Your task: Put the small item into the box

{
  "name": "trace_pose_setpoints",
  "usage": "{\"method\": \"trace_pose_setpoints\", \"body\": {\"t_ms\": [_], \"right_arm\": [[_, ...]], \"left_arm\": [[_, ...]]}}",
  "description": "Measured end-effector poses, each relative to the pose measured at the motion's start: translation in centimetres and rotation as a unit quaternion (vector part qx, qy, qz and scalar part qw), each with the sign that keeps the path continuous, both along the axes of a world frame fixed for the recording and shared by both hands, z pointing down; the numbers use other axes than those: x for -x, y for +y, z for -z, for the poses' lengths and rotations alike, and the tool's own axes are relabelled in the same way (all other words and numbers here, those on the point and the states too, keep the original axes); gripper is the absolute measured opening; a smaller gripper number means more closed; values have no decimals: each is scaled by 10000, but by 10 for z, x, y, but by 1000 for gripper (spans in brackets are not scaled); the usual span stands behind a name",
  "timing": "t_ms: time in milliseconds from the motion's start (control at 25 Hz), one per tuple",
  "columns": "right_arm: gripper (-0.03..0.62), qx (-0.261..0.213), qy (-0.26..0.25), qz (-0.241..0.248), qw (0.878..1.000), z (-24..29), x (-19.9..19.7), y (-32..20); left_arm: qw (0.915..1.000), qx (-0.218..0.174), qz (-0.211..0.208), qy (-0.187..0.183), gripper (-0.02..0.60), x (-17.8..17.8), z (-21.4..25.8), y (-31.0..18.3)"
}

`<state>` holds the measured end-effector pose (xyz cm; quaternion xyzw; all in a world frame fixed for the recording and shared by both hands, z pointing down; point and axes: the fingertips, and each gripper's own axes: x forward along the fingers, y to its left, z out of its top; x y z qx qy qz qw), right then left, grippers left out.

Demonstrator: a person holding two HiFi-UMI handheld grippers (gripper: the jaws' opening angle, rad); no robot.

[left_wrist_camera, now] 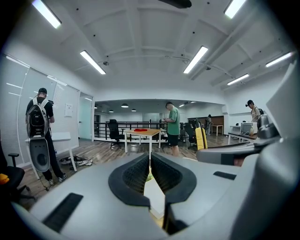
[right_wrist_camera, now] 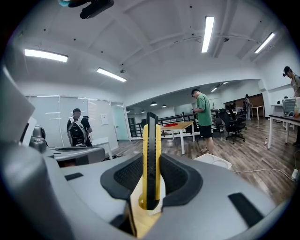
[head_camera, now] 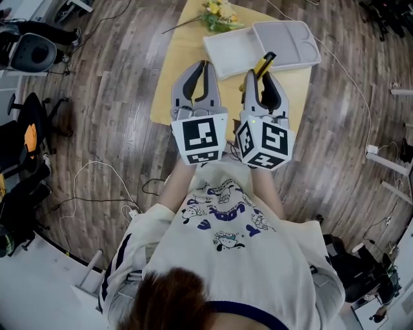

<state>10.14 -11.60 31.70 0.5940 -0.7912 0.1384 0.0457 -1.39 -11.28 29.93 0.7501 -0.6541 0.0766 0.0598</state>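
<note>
Item 1. Pale wooden table (head_camera: 169, 77), far of the person, on a dark plank floor.

Item 2. Left gripper (head_camera: 205, 64), grey, over the table's near left part. Its fingers are pressed together with nothing between them.

Item 3. Spray of yellow artificial flowers (head_camera: 218, 13), far edge of the table.

Item 4. White plastic hinged box (head_camera: 232, 55), lying open and flat, far of both grippers.

Item 5. Right gripper (head_camera: 258, 75), raised just near of the box. Its fingers are clamped on item 6.

Item 6. Yellow-and-black utility knife (right_wrist_camera: 151, 140), gripped at its lower body, tip pointing away. Likely light, stiff and smooth-sided; best gripped across the flat sides near mid-body, since an end grip may let it pivot.
</note>
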Motion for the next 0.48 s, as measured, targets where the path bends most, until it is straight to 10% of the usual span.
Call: {"method": "trace_pose_setpoints", "body": {"t_ms": [480], "right_arm": [[129, 265, 8, -300, 9992, -15, 6, -46]], "left_arm": [[9991, 239, -352, 30, 25, 3, -14, -51]]}}
